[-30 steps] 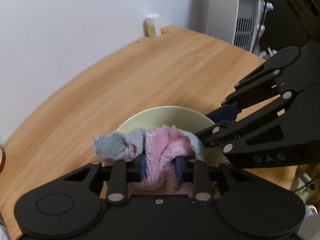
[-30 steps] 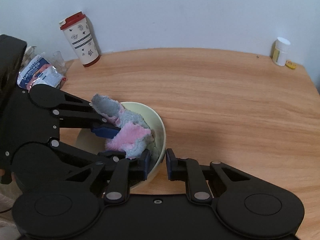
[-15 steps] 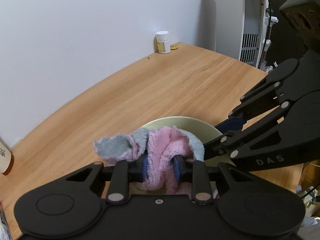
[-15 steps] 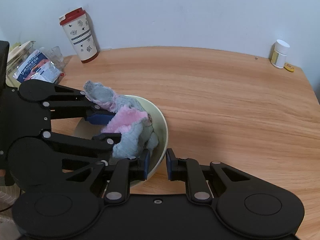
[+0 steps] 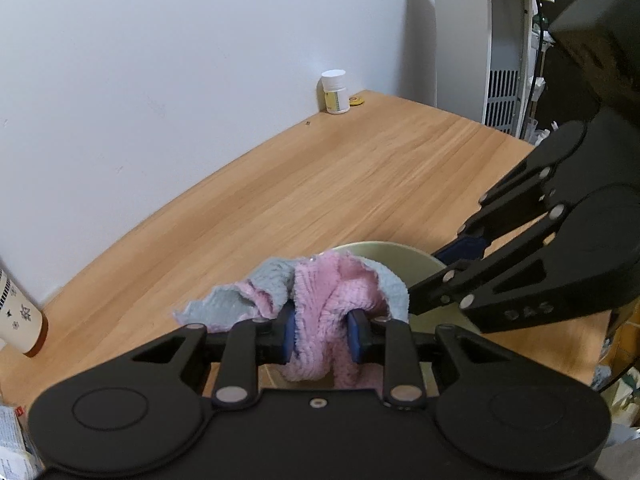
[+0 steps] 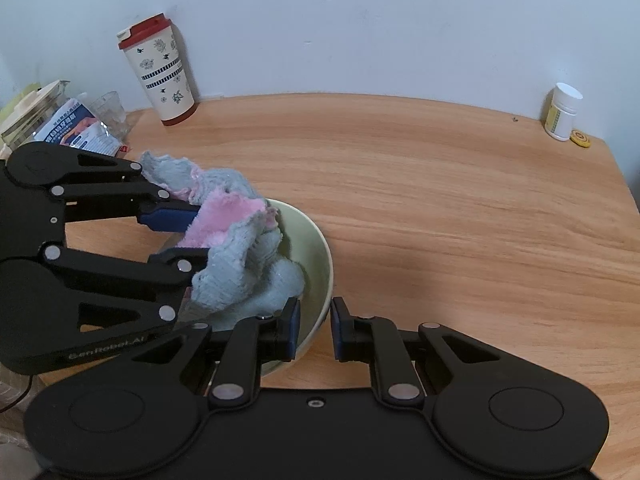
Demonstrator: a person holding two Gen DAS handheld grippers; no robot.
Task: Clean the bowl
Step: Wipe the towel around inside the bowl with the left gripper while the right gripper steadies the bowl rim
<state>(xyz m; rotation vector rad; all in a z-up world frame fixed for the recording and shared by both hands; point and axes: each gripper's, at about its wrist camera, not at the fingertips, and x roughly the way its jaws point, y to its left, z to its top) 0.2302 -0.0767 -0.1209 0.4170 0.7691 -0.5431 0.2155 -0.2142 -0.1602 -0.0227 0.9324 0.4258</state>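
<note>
A pale green bowl (image 6: 316,256) sits on the wooden table (image 6: 460,208). My right gripper (image 6: 314,322) is shut on the bowl's near rim, one finger inside and one outside. My left gripper (image 5: 320,334) is shut on a pink and grey cloth (image 5: 324,300) and holds it over the bowl (image 5: 400,254). In the right wrist view the cloth (image 6: 240,248) hangs partly inside the bowl, with the left gripper (image 6: 176,236) coming in from the left. In the left wrist view the right gripper (image 5: 460,264) reaches in from the right.
A white tumbler with a red lid (image 6: 158,70) stands at the back left by the wall. A glass jar and packets (image 6: 60,124) lie at the far left. A small white pill bottle (image 6: 564,116) and a yellow disc (image 6: 580,139) sit at the back right corner.
My left gripper has lifted and tilted up with the cloth, which has risen higher in the bowl. The right gripper stays shut on the rim.
</note>
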